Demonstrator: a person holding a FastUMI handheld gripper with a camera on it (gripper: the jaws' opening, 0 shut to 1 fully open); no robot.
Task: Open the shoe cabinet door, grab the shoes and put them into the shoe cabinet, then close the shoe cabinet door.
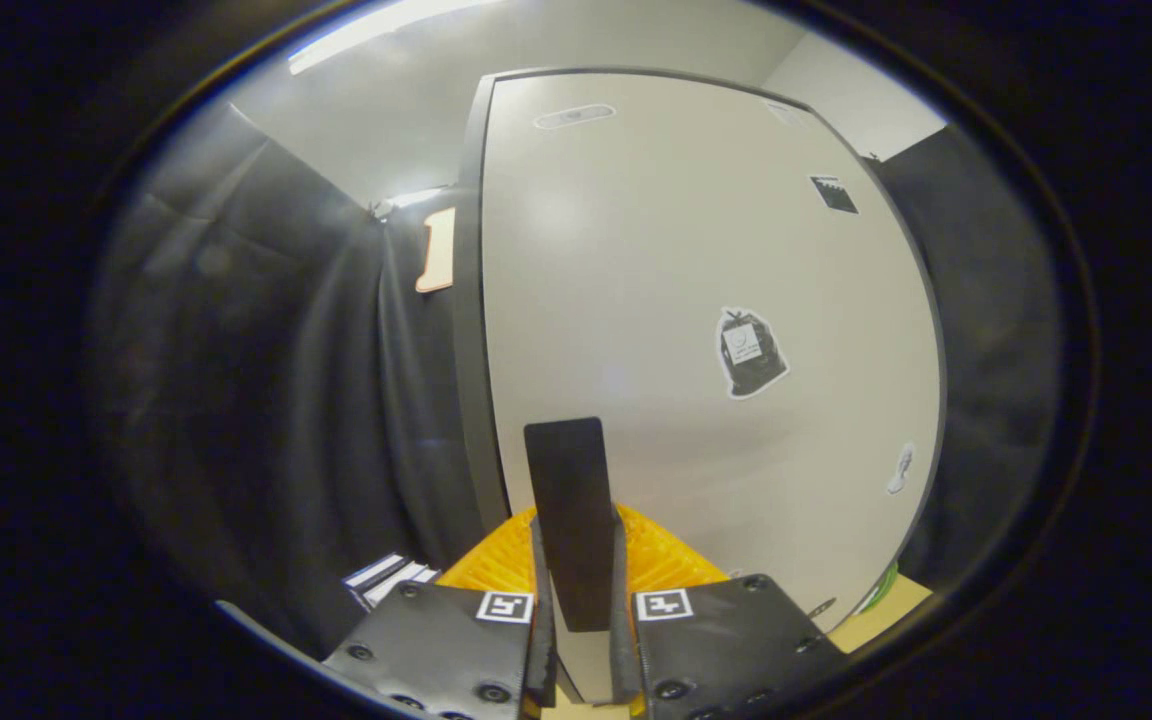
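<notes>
The shoe cabinet door (676, 260) is a tall pale panel with a dark border, standing right in front of me. A flat black handle (566, 500) sticks up from its lower part near the left edge. My gripper (578, 575) is at that handle, and both fingers (496, 565) press on its sides, so it is shut on it. Whether the door is ajar I cannot tell. On the door are a bag-shaped sticker (751, 352) and a small dark sticker (834, 194) higher up.
Black booth cloth (266, 380) hangs close on the left of the cabinet and also on its right. A striped black-and-white item (386, 575) lies low by the left finger. A strip of pale wooden surface (881, 620) with something green (883, 590) shows at the door's lower right.
</notes>
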